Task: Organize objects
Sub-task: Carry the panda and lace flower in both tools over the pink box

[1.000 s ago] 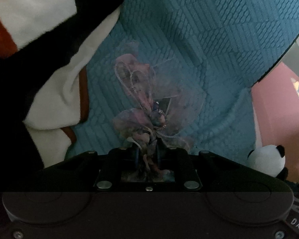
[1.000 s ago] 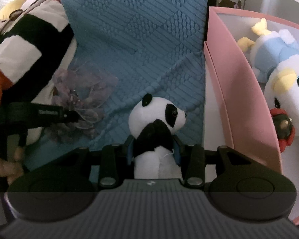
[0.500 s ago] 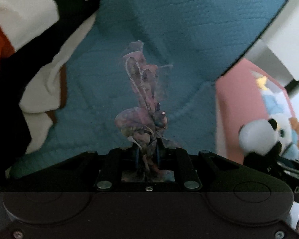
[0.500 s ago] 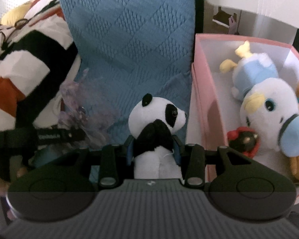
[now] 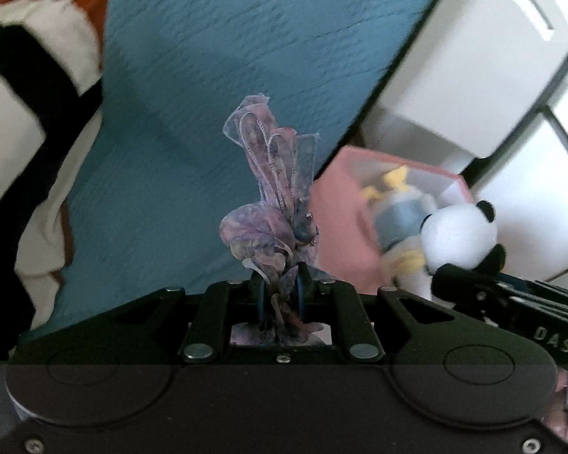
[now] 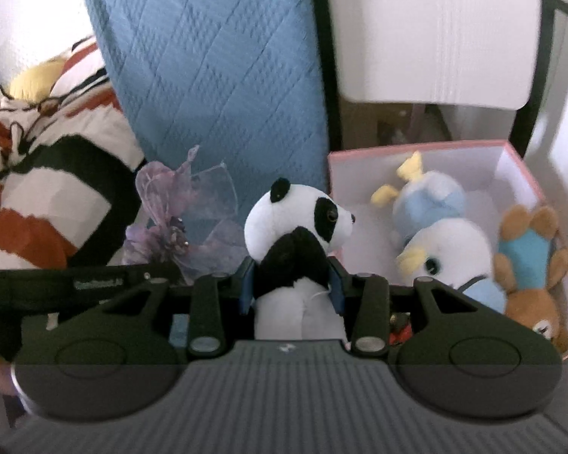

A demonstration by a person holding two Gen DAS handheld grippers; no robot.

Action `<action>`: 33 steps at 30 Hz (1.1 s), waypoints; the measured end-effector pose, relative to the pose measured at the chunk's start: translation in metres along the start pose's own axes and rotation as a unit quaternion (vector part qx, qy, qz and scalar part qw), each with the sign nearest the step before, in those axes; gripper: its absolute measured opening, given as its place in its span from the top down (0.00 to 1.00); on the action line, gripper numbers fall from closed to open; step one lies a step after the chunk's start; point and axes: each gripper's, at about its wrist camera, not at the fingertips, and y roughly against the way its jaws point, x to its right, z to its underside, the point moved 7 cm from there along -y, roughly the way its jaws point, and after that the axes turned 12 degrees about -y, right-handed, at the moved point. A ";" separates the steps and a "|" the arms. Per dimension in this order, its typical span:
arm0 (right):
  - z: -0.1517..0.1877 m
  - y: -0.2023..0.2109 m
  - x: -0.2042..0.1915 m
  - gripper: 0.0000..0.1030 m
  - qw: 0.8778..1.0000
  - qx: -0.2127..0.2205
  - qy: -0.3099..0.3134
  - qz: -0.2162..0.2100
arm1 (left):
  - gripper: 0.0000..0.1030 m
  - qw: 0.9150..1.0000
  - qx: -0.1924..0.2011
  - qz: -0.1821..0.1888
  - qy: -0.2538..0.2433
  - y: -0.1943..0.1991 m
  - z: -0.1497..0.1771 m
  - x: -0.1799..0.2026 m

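Note:
My left gripper (image 5: 279,290) is shut on a purple gauze ribbon bow (image 5: 272,196), held up above the teal quilted cover (image 5: 216,60). The same bow (image 6: 178,219) shows at the left in the right wrist view. My right gripper (image 6: 291,287) is shut on a small panda plush (image 6: 297,227), which stands upright between the blue pads. The panda (image 5: 460,230) also appears at the right in the left wrist view. A pink box (image 6: 522,174) to the right holds a blue and white bird plush (image 6: 441,242) and a brown bear plush (image 6: 530,265).
A striped white, black and orange plush (image 6: 45,189) lies at the left against the blue cushion (image 6: 216,75). A white cabinet (image 5: 484,56) and a white chair seat (image 6: 435,30) stand behind the box.
Both grippers have risen with their loads. The bow has lifted off the teal cover and hangs folded upright. The pink box and its plush toys have come further into view.

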 end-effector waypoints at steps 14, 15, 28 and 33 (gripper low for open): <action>-0.052 0.061 0.055 0.59 0.998 0.059 -0.024 0.012 | 0.86 0.998 0.040 0.037 -0.043 0.038 -0.064 0.092; -0.052 0.064 0.061 0.59 0.998 0.062 -0.026 0.014 | 0.86 0.997 0.041 0.036 -0.046 0.038 -0.064 0.098; -0.031 0.055 0.147 0.59 0.996 0.049 -0.074 0.033 | 0.84 0.997 -0.015 0.065 -0.043 -0.011 -0.014 0.161; -0.019 0.040 0.173 0.59 0.994 0.037 -0.090 0.043 | 0.84 0.996 -0.038 0.069 -0.033 -0.039 0.003 0.173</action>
